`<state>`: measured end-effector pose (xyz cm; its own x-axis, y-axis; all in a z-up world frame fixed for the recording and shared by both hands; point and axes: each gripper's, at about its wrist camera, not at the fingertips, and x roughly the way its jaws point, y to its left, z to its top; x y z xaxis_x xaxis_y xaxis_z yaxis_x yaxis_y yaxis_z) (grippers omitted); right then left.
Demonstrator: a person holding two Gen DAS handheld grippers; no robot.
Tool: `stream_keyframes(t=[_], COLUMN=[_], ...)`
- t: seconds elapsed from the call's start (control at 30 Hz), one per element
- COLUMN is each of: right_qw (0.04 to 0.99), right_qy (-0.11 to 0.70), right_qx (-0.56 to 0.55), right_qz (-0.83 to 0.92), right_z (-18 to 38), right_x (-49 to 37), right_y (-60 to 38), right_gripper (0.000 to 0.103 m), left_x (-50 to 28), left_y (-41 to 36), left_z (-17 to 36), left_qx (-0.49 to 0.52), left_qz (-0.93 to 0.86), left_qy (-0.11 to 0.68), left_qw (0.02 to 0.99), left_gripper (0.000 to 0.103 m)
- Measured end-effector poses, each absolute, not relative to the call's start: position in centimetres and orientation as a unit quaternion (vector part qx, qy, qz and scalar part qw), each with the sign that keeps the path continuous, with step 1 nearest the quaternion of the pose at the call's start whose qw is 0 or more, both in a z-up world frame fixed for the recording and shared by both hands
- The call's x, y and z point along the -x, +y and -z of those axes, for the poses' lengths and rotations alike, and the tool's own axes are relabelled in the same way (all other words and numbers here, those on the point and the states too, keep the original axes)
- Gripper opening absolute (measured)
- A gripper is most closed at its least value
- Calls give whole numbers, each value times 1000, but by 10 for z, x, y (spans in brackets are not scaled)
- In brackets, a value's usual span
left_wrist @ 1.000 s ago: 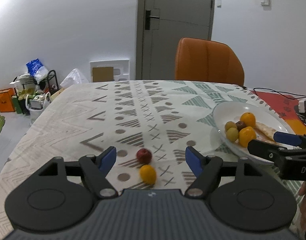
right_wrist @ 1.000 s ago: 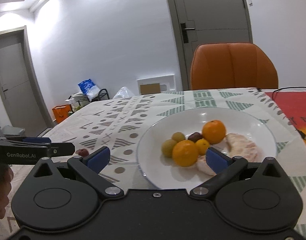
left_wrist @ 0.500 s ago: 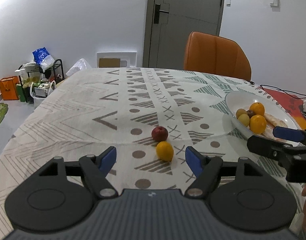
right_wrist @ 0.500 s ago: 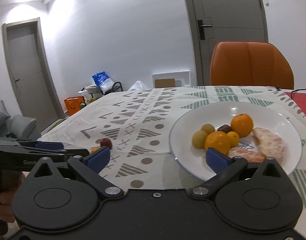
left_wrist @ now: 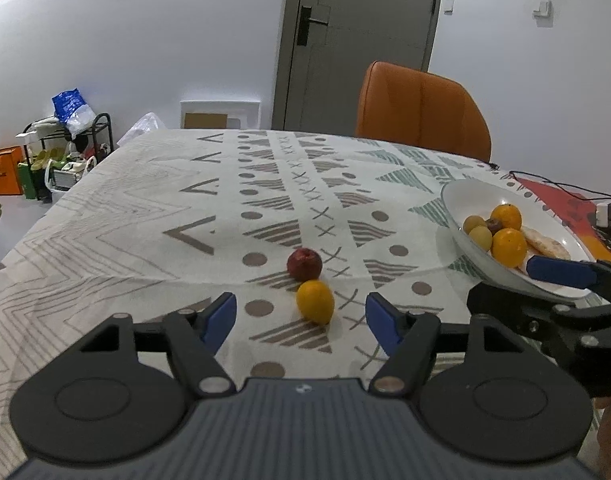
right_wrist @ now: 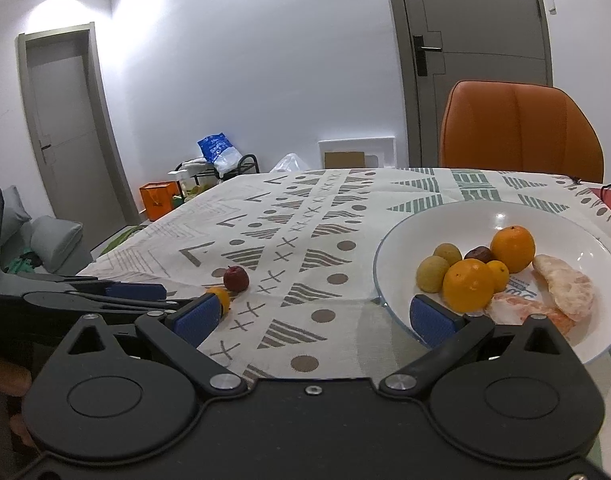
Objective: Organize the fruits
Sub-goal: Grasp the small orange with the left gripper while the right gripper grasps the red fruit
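The left gripper [left_wrist: 301, 316] is being held low over the patterned tablecloth [left_wrist: 145, 216], its jaws closing with a small yellow-orange fruit [left_wrist: 315, 302] lying between the blue pads, not yet pressed. A small red apple [left_wrist: 304, 263] is lying just behind it, touching. The right gripper [right_wrist: 313, 316] is being held with jaws wide and empty beside the white plate [right_wrist: 457, 216], where oranges [right_wrist: 468, 285], green fruits [right_wrist: 432, 274] and peeled segments [right_wrist: 563, 282] are being kept.
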<state>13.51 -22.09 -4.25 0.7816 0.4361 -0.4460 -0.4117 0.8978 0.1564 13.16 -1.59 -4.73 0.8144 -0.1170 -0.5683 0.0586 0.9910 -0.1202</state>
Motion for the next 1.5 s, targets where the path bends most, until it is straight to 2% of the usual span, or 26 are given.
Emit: stream_keyframes(t=[0.07, 0.13, 0.17, 0.23, 0.27, 0.63, 0.9, 1.03, 1.5], right_qw=[944, 945, 946, 947, 948, 942, 934, 929, 912], right_qy=[245, 245, 243, 241, 239, 241, 244, 249, 277], right_qx=[-25, -23, -22, -22, -23, -19, -7, 6, 38], right_qz=[-220, -215, -213, -210, -210, -234, -259, -274, -299], right_z=[42, 40, 39, 38, 38, 37, 36, 37, 41], right_x=[-137, -137, -138, -137, -137, -144, -151, -156, -176], right_y=[-220, -220, -220, -219, -220, -204, -184, -171, -135], right_gripper=[99, 99, 99, 98, 98, 89, 77, 75, 54], left_x=[-135, -141, -143, -148, -150, -141, -136, -135, -137], left_y=[-15, -14, -14, -14, -14, 8, 24, 33, 59], left_z=[48, 51, 52, 55, 55, 44, 37, 36, 33], left_qx=[54, 60, 61, 60, 58, 67, 71, 74, 83], left_qz=[51, 55, 57, 64, 68, 47, 27, 15, -11], left_qy=[302, 307, 311, 322, 326, 310, 299, 295, 285], left_qw=[950, 948, 947, 943, 941, 947, 951, 953, 955], left_gripper=[62, 48, 44, 24, 21, 21, 21, 21, 21])
